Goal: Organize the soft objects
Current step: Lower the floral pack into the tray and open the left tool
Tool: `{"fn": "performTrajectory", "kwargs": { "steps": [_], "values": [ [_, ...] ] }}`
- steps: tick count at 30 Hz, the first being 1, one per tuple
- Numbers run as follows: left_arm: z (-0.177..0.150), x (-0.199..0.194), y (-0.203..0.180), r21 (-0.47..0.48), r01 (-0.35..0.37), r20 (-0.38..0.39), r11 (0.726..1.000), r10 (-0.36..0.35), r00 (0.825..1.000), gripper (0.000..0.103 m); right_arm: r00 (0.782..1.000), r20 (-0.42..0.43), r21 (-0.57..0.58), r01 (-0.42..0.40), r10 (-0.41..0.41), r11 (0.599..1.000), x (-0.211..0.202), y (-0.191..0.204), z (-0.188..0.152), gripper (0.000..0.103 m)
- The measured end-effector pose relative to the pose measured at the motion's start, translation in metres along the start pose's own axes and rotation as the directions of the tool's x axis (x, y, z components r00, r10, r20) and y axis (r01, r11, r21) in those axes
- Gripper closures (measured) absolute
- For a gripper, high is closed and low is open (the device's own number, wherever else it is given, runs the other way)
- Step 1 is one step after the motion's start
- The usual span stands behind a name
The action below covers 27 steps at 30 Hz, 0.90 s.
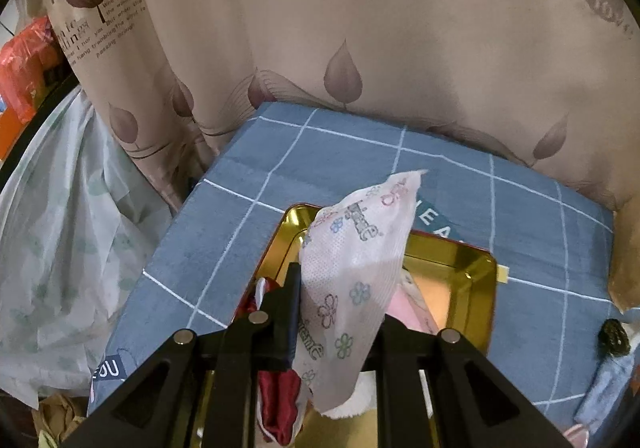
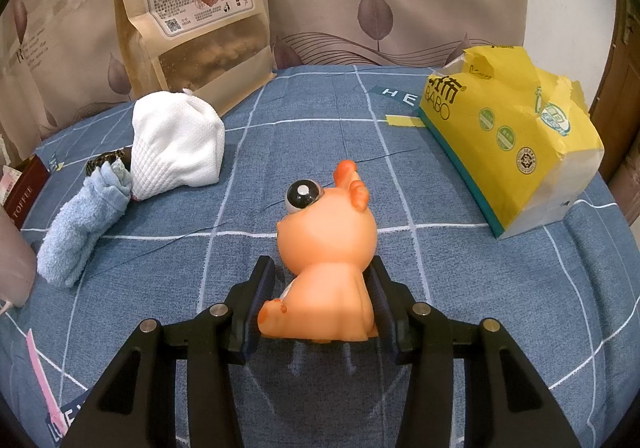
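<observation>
A blue checked cloth (image 2: 460, 328) covers the table, with a leaf-printed curtain (image 1: 400, 48) hanging behind it. My left gripper (image 1: 340, 308) is nearly closed, pinching a white flower-printed packet (image 1: 356, 268) that hangs above the gold tin box (image 1: 472, 280); red fabric (image 1: 280, 400) lies in the box at seven o'clock. My right gripper (image 2: 320, 292) clasps an orange rubber toy (image 2: 328, 256) standing on the cloth. From the toy, a white mesh pouch (image 2: 176, 144) and blue towel (image 2: 80, 224) sit at ten o'clock, a yellow tissue pack (image 2: 512, 136) at two.
</observation>
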<state>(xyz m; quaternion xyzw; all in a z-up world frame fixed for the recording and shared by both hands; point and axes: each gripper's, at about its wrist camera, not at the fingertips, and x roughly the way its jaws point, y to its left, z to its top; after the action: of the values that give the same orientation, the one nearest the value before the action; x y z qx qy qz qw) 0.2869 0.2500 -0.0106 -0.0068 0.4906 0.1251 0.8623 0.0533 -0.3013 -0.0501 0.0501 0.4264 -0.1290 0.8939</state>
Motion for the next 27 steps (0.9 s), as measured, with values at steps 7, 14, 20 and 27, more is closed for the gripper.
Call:
{"fn": "performTrajectory", "kwargs": {
  "steps": [7, 14, 20, 27],
  "values": [
    [-0.004, 0.024, -0.002, -0.006, -0.008, -0.036, 1.000, 0.008, 0.999, 0.088, 1.000, 0.001, 0.000, 0.000, 0.000, 1.000, 0.000, 0.000, 0.000, 0.059],
    [-0.009, 0.032, -0.002, -0.012, -0.012, -0.048, 1.000, 0.011, 0.999, 0.088, 1.000, 0.001, -0.001, 0.001, -0.001, 1.000, 0.000, 0.000, 0.000, 0.058],
    [-0.009, 0.025, 0.004, -0.031, -0.010, -0.046, 0.999, 0.009, 0.999, 0.070, 1.000, 0.003, 0.000, 0.002, -0.002, 1.000, 0.000, 0.000, 0.000, 0.058],
    [-0.012, 0.006, 0.012, -0.052, 0.022, -0.042, 0.998, -0.024, 0.999, 0.062, 1.000, 0.003, -0.001, 0.004, -0.004, 1.000, 0.000, 0.000, 0.000, 0.058]
  ]
}}
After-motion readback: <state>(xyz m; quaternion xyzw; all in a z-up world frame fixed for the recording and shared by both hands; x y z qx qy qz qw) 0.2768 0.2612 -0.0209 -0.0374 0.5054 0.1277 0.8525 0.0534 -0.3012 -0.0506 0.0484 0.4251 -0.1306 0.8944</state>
